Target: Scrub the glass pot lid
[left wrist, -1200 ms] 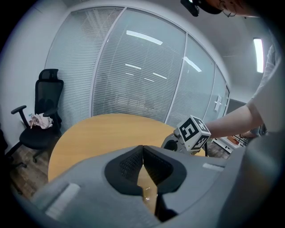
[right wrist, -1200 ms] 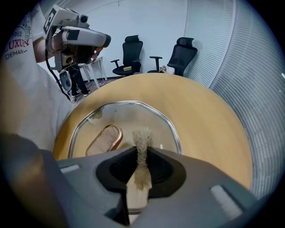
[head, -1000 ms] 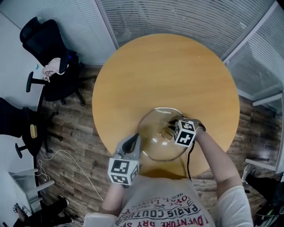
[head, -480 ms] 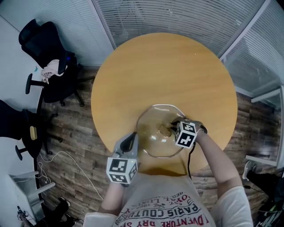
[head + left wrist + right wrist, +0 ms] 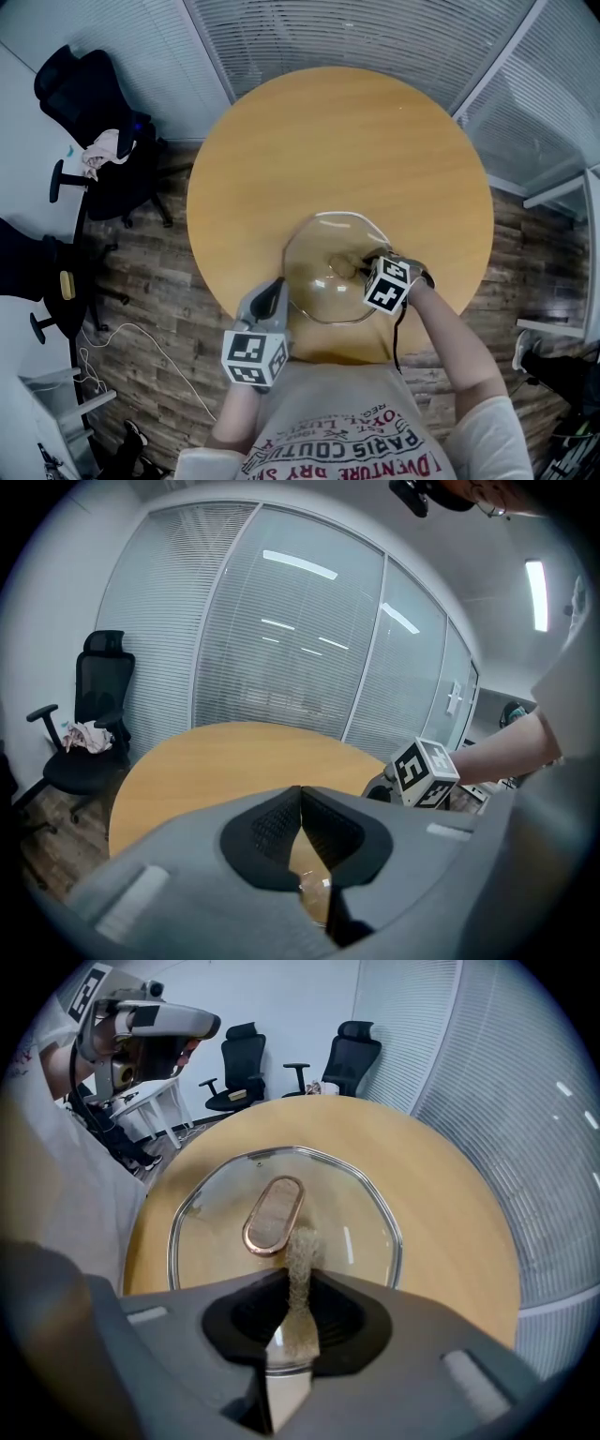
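The glass pot lid lies near the front edge of the round wooden table. It has a metal rim and a copper-coloured oval knob. My left gripper is at the lid's left rim; its jaws stand shut, and a bit of the glass lid shows low between them. My right gripper is over the lid's right half, shut on a tan scrub pad. The pad's tip rests on the glass lid just beside the knob.
Black office chairs stand on the wood floor left of the table; two more chairs show in the right gripper view. Glass walls with blinds run behind the table. The far half of the tabletop is bare wood.
The right gripper and its pad have slid a little across the glass beside the knob. The left gripper has stayed at the lid's left rim.
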The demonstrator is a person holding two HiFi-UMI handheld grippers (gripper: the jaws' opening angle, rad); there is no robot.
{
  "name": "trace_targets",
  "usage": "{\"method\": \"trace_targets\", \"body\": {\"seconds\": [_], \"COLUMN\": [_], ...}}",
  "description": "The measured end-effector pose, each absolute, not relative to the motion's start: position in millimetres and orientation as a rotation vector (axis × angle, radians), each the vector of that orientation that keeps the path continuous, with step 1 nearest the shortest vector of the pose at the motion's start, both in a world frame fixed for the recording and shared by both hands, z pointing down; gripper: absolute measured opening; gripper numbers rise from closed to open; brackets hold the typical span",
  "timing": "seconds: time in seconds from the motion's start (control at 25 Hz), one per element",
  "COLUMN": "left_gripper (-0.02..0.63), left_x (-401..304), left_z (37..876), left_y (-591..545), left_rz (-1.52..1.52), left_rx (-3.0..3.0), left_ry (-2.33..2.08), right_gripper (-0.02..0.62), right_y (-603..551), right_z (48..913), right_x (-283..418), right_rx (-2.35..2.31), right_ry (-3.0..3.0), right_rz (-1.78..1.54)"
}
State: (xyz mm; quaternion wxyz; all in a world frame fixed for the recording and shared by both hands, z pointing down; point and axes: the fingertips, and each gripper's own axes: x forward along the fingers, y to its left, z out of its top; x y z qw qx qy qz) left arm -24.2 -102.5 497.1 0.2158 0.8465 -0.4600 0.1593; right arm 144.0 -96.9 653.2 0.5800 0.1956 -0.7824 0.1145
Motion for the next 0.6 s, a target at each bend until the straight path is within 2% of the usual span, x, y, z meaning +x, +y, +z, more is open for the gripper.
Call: {"method": "trace_targets", "body": {"seconds": [0.6], "left_gripper": [0.008], "left_x": [-21.8], "left_z": [496.8], "left_y": [-78.7], "left_rz": [0.443], "left_rx": [2.369], "left_ry": [-1.231], "right_gripper": [0.066], "right_y": [-56.6], "right_z": [652.3], "right_x": [146.7], "right_rx": [0.615], "right_ry": [-1.768], "right_rz": [0.429]}}
